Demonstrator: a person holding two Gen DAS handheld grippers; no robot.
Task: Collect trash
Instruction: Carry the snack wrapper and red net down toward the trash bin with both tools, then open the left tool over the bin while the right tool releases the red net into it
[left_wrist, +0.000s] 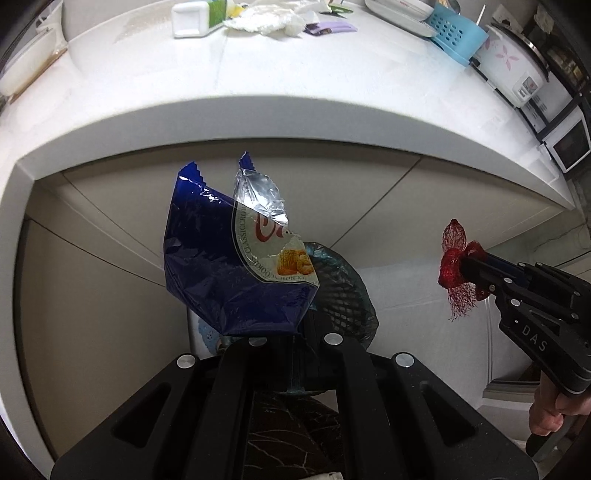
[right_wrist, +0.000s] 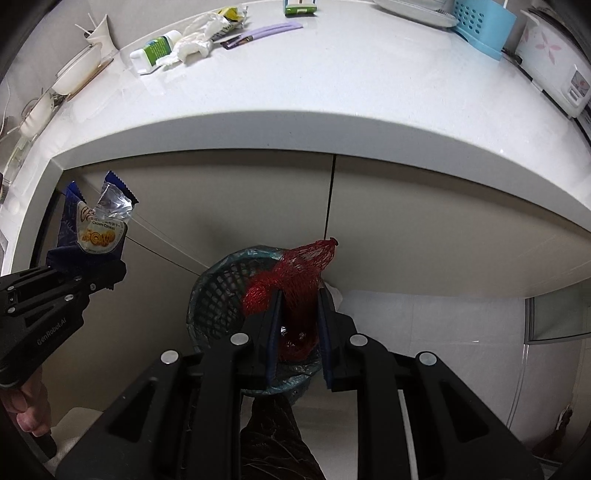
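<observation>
Both grippers (left_wrist: 301, 334) (right_wrist: 299, 295) apparently clamped on trash.

Both wrist views angled steeply down, sharing mesh bin (left_wrist: 343, 295), counter (right_wrist: 295, 92)

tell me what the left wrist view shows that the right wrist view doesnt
Only the left wrist view: a microwave at the far right, and the person's hand on the right tool.

Only the right wrist view: the mesh waste bin seen openly, under the red net, and bowls at the counter's left end.

Both: the blue cookie wrapper in the left tool, the net, the white counter, the blue basket.
</observation>
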